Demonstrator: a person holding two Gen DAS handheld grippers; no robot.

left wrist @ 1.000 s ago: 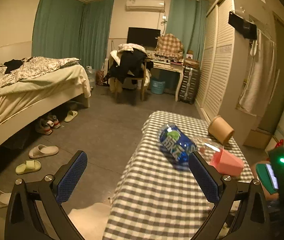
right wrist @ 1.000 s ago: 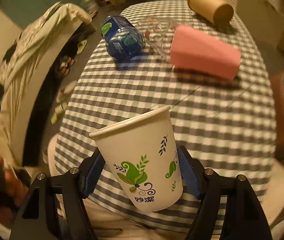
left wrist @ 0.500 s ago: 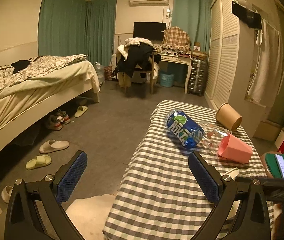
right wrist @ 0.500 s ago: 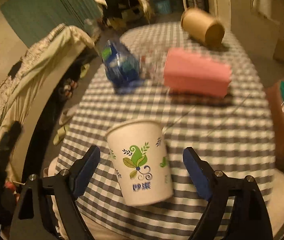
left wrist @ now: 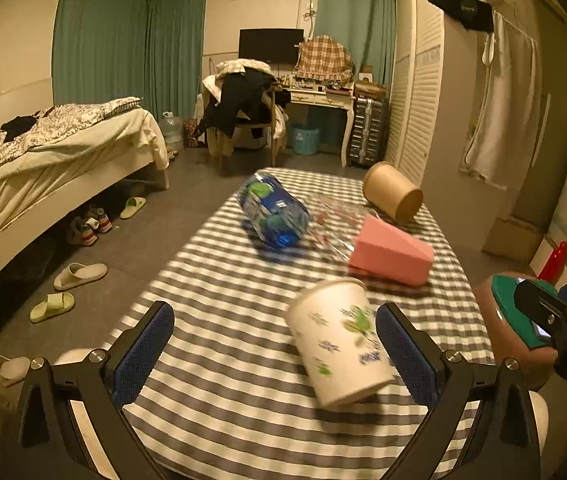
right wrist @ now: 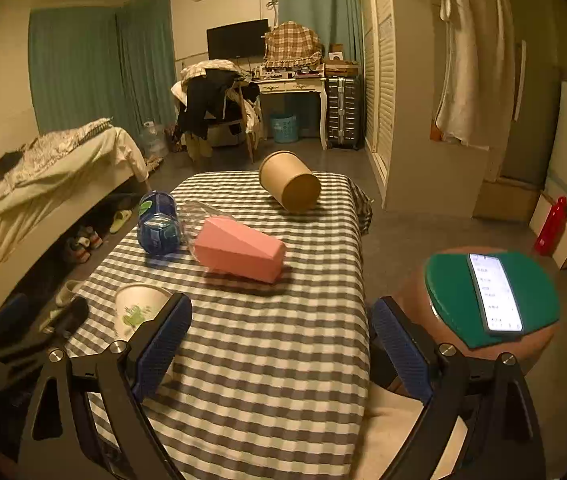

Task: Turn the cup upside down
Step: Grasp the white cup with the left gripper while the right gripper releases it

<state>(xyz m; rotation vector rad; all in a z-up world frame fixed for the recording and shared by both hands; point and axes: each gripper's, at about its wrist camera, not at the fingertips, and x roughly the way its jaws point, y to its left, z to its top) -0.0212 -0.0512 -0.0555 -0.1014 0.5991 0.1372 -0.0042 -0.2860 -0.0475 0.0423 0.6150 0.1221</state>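
A white paper cup with green leaf print (left wrist: 339,344) stands upright on the checkered tablecloth (left wrist: 219,304), blurred. It sits between my left gripper's fingers, close to the right finger (left wrist: 405,350). My left gripper (left wrist: 271,352) is open and not touching it. In the right wrist view the cup (right wrist: 135,312) shows at the left, partly hidden behind the left finger (right wrist: 161,346). My right gripper (right wrist: 281,346) is open and empty over the table's near right part.
A blue water bottle (left wrist: 273,212), a clear glass (left wrist: 331,220), a pink cup (left wrist: 389,254) and a brown paper cup (left wrist: 391,196) lie on their sides farther back. A stool with a green pad and phone (right wrist: 491,292) stands right of the table. A bed (left wrist: 43,160) is on the left.
My right gripper opened, let go of the paper cup and drew back to the right. The cup now stands on the table. My left gripper moved right, bringing the cup between its fingers.
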